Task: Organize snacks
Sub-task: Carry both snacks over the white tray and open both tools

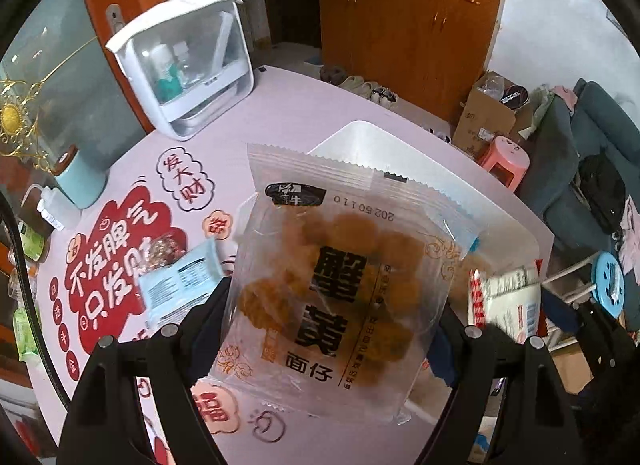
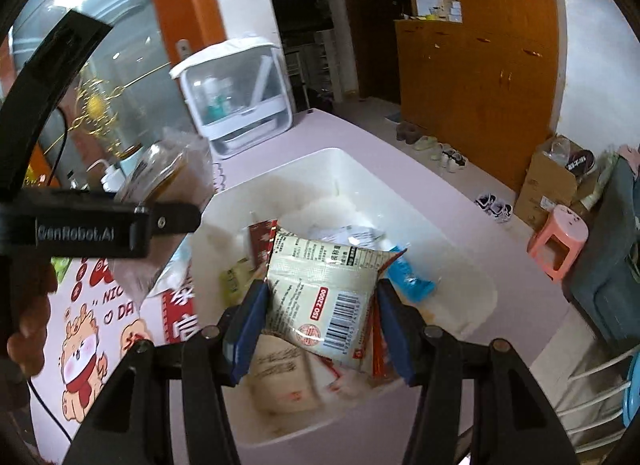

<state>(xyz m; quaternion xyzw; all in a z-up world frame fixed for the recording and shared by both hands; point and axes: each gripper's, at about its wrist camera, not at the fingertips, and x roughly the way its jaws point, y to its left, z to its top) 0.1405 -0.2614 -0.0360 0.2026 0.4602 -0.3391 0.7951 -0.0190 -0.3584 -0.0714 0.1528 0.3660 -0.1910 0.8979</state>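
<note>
Your white bin holds mixed snack packets; its bottom is hidden. Left fingers grip a clear snack bag, right fingers a beige packet.

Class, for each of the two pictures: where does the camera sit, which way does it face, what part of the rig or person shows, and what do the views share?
Left wrist: sits behind the left gripper, facing down over the pink table; its black fingers clamp a clear snack packet.
Right wrist: sits behind the right gripper, facing down into the white bin; its blue-padded fingers clamp a barcoded packet; the left gripper and a hand show at left.
Shared: the white organizer box, wooden cabinet, pink stool.
</note>
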